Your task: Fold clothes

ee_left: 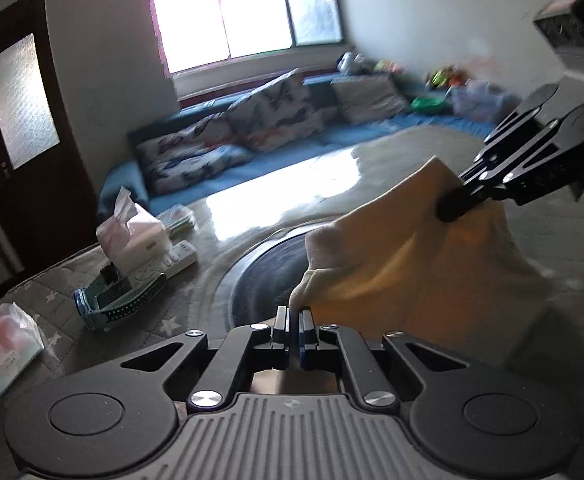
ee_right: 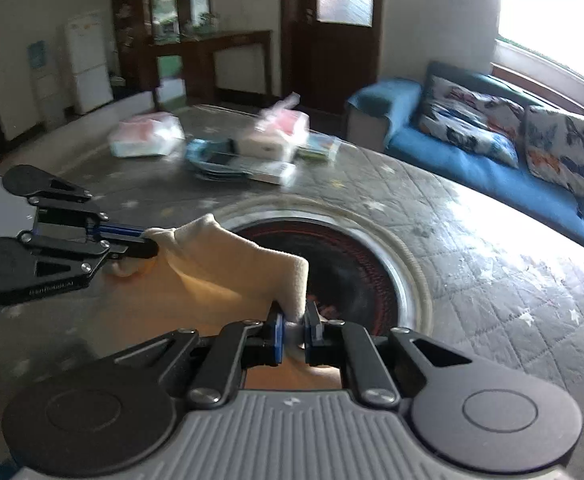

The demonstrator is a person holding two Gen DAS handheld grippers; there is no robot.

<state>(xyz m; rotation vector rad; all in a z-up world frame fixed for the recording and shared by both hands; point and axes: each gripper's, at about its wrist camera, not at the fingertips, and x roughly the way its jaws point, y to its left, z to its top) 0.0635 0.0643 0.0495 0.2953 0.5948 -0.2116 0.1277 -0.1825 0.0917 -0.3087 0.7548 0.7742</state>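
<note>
Quilted grey table cover [ee_right: 471, 240], patterned with pale stars, spreads over a round table with a dark circular inset [ee_right: 355, 264] ringed in metal at its centre. Above that inset hangs a cream garment [ee_left: 411, 248], stretched between two tools: the left gripper [ee_left: 293, 320] has its jaws pressed together on one edge, and the right gripper [ee_right: 292, 322] pinches another edge. On the far side of the table lie a tissue box [ee_left: 132, 232], a tissue pack [ee_left: 4, 344] and a white power strip [ee_left: 172, 258]. Beyond stand a blue sofa [ee_right: 471, 152] with butterfly cushions [ee_right: 467, 120], a bright window [ee_left: 244, 8], a dark wooden door [ee_right: 331, 32] and a white refrigerator [ee_right: 86, 60].
</note>
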